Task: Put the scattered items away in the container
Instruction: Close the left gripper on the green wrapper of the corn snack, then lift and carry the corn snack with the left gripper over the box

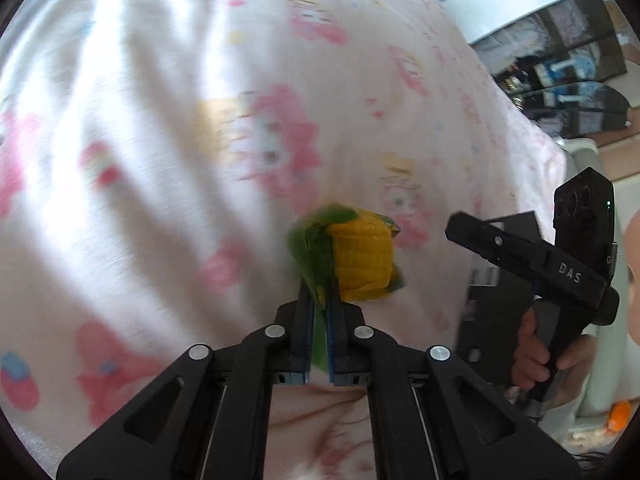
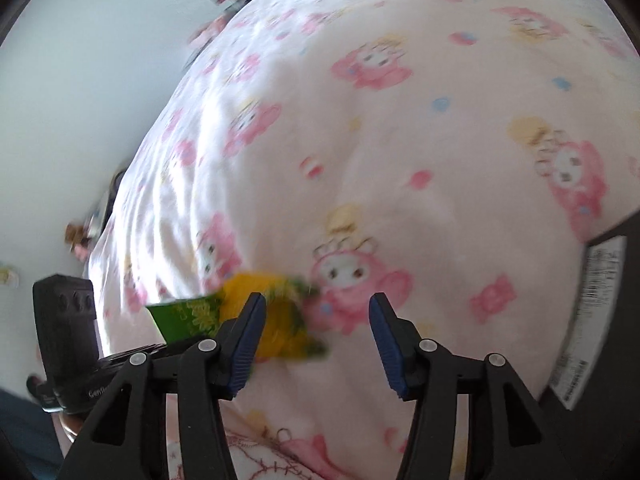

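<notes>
left gripper (image 1: 319, 320): clamping the corn (image 1: 362, 264) by its green husk
box (image 2: 600, 320): lying right of the corn
right gripper (image 2: 316, 340): hanging apart, empty

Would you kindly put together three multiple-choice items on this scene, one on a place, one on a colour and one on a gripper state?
1. Where is the toy corn?
A. in a box
B. in the left gripper, over the patterned bedspread
C. on the floor

2. What colour is its husk?
A. green
B. red
C. blue

3. How does the right gripper stand?
A. clamped on the corn
B. shut, empty
C. open, empty

Answers: 1 B, the left pads pinch the husk above the cloth. 2 A, green leaf beside yellow kernels. 3 C, its blue pads stand apart with only bedspread between them.
</notes>
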Available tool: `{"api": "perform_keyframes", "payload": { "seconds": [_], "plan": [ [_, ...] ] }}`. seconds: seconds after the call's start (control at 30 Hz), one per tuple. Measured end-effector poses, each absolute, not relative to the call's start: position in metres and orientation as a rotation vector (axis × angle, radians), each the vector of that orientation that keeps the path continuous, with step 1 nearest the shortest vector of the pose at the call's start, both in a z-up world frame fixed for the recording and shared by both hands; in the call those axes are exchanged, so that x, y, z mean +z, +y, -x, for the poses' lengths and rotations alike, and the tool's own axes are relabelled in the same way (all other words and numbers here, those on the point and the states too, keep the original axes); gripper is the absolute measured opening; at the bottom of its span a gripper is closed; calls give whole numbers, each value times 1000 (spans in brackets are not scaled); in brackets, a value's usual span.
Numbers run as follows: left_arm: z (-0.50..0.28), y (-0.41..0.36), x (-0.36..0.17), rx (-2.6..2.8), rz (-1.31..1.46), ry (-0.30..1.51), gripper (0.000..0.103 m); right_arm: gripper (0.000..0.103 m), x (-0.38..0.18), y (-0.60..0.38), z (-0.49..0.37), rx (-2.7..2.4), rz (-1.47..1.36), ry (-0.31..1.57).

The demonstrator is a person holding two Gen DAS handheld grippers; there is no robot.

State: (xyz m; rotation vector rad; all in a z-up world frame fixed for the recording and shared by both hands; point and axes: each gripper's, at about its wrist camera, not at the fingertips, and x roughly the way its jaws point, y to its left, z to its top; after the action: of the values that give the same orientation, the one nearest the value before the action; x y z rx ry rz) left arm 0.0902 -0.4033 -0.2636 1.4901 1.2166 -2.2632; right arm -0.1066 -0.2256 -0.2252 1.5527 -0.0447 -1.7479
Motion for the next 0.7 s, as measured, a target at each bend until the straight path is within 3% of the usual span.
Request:
{"api": "perform_keyframes", "payload": {
  "seconds": [0.07, 0.13, 0.3, 0.37, 0.53, 0.67, 0.7],
  "plan": [
    [-95, -408, -271, -2244, -1491, 1248, 29, 50, -238, -237, 102, -1656, -1581, -32],
    [-92, -411, -276, -2245, -1464, 1257, 39, 50, -249, -246, 97, -1598, -1608, -2],
    [-72, -419, -292, -2200, -1466, 1269, 36, 55, -271, -267, 88, -1543, -1613, 155],
    [-68, -418, -286, -2222, -1456, 1276, 13, 55, -277, -269, 94, -1514, -1638, 105],
    [-68, -408, -264, -2261, -1478, 1197, 13, 55, -270, -257, 98, -1423, -1626, -97],
    [-71, -395, -237, -2383, -1450, 1273, 8, 53, -248, -239, 88, -1380, -1574, -197],
    [-68, -387, -226, -2407, -1443, 1190, 8, 53, -239, -233, 84, -1378, -1552, -216]
  ]
}}
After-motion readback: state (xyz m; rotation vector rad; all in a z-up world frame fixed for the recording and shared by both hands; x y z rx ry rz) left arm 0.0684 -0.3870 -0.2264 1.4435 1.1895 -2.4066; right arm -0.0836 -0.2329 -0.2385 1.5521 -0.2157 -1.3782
